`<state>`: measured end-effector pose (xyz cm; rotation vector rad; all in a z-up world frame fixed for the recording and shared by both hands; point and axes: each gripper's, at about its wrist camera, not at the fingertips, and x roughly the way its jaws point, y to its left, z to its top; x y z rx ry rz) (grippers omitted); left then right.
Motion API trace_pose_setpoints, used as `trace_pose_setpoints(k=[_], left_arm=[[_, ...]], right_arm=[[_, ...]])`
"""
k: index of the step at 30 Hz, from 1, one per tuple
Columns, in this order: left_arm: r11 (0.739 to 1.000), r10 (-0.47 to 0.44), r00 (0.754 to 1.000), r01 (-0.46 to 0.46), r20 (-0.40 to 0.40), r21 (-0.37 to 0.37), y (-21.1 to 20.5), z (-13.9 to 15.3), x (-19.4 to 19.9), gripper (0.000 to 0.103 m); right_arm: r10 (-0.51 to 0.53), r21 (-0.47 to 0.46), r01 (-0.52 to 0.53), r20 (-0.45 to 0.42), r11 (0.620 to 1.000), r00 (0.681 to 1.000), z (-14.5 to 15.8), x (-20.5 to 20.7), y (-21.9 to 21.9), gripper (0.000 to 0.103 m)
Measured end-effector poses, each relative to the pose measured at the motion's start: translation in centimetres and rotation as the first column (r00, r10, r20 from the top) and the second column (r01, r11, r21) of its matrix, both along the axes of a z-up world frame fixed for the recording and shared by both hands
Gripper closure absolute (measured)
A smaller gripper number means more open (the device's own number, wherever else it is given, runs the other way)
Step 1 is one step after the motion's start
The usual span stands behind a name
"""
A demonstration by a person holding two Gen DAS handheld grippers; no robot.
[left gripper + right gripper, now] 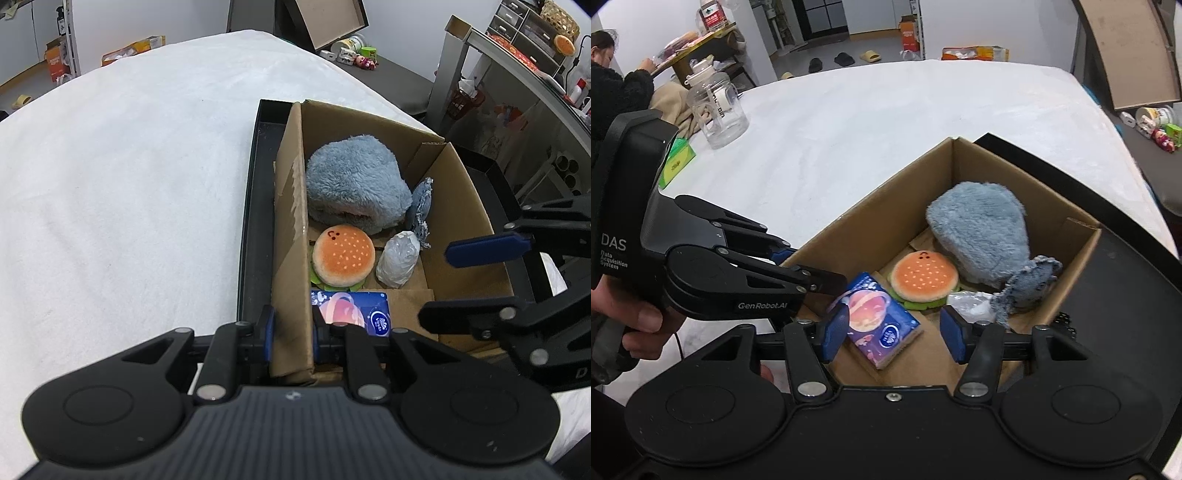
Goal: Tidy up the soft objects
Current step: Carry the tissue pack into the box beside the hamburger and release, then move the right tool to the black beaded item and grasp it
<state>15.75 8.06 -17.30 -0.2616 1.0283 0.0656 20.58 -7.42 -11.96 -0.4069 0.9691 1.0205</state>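
Note:
A cardboard box (291,206) (871,221) sits in a black tray (251,206) (1115,280) on a white cloth. Inside lie a blue fluffy plush (354,181) (982,236), a burger plush (343,254) (923,277), a denim scrap (421,206) (1027,284), a silvery wrapped bundle (399,258) (967,302) and a blue tissue pack (351,310) (879,321). My left gripper (291,328) (798,262) is shut on the box's left wall. My right gripper (894,332) (454,284) is open over the box's near end, above the tissue pack.
A clear plastic jug (716,107) and a green packet (677,162) stand on the cloth at the left. A person (613,85) sits beyond. Toys (354,51) and shelving (532,33) lie past the table.

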Motion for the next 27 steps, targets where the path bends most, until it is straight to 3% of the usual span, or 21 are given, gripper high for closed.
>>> trace_pose_setpoints(k=[23, 27], left_arm=[[0.996, 0.012, 0.998, -0.007, -0.055, 0.087, -1.3, 1.6, 1.9, 0.078], [0.995, 0.012, 0.998, -0.007, -0.061, 0.098, -1.6, 1.8, 2.6, 0.072]], right_arm=[[-0.046, 0.012, 0.045, 0.093, 0.999, 0.995, 2.0, 1.6, -3.0, 0.041], [-0.056, 0.018, 0.054, 0.104, 0.998, 0.993, 2.3, 2.2, -3.8, 0.039]])
